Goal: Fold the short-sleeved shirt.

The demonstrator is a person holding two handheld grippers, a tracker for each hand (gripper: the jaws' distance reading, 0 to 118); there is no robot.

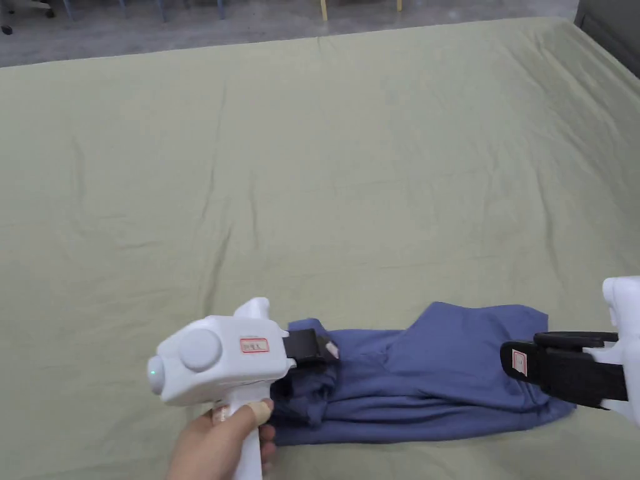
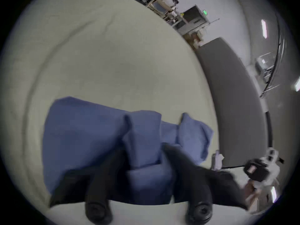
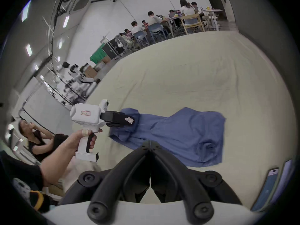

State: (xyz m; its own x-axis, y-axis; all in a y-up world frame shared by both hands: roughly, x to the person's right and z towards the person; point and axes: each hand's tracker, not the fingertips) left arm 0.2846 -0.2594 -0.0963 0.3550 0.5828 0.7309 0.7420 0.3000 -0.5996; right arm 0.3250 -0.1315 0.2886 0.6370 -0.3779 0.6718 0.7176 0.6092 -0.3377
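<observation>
1. Nearest the person, one blue short-sleeved shirt [image 1: 431,375] lies on the near edge of the bed [image 1: 350,162], already gathered into a long narrow band running left to right — the lengthwise folds look done, though the left end is bunched and untidy.
2. The left gripper [image 1: 322,353] sits at that bunched left end. In the left gripper view its fingers [image 2: 112,166] stand apart with a fold of blue cloth between them; whether they press on it I cannot tell.
3. The right gripper [image 1: 515,362] is at the shirt's right end, touching or just above the cloth. In the right gripper view its fingers [image 3: 138,153] are clenched tip to tip, seemingly with no cloth between them.
4. What remains, by my judgement: bring one end over the other to shorten the band, then flatten it.
5. Count — one shirt, two grippers, one olive-green bedsheet, wrinkled and stretching far beyond.
</observation>
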